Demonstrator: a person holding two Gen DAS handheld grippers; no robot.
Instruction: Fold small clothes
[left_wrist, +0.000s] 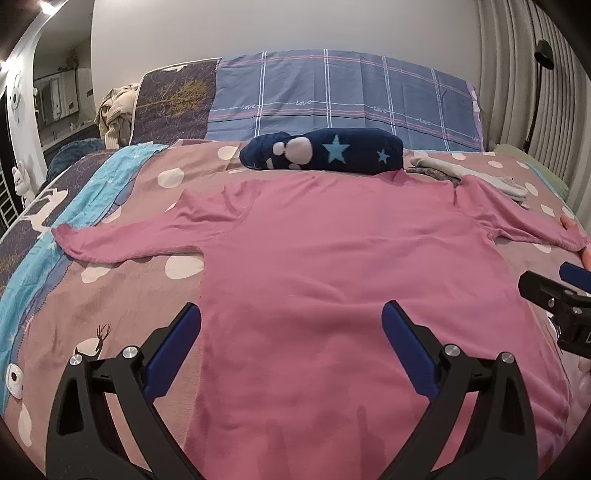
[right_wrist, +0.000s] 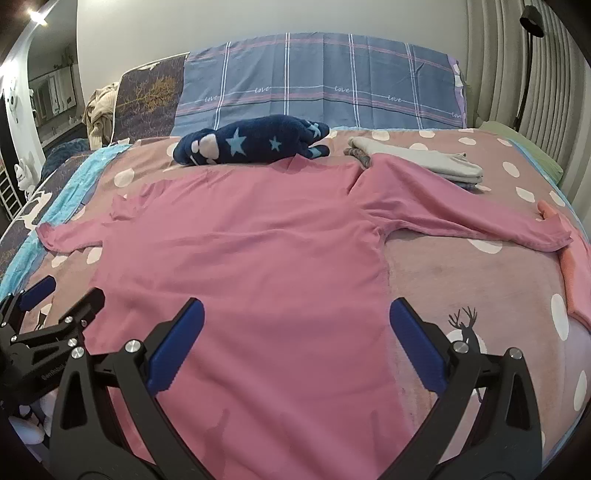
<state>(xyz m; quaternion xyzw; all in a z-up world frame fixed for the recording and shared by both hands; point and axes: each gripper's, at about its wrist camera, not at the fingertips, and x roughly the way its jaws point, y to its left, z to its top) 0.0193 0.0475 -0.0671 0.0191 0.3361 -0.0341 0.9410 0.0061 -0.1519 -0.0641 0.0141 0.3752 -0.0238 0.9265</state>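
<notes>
A pink long-sleeved shirt (left_wrist: 332, 266) lies flat on the bed, both sleeves spread out to the sides; it also shows in the right wrist view (right_wrist: 251, 266). My left gripper (left_wrist: 291, 328) is open and empty, hovering over the shirt's lower left part. My right gripper (right_wrist: 295, 325) is open and empty over the shirt's lower right edge. The right gripper shows at the right edge of the left wrist view (left_wrist: 554, 295), and the left gripper shows at the left edge of the right wrist view (right_wrist: 48, 314).
A dark blue star-patterned garment (left_wrist: 325, 149) lies beyond the shirt's collar. A stack of folded pale clothes (right_wrist: 424, 160) sits at the back right. An orange-pink cloth (right_wrist: 570, 273) lies at the bed's right edge. Plaid pillows (right_wrist: 317, 81) line the headboard.
</notes>
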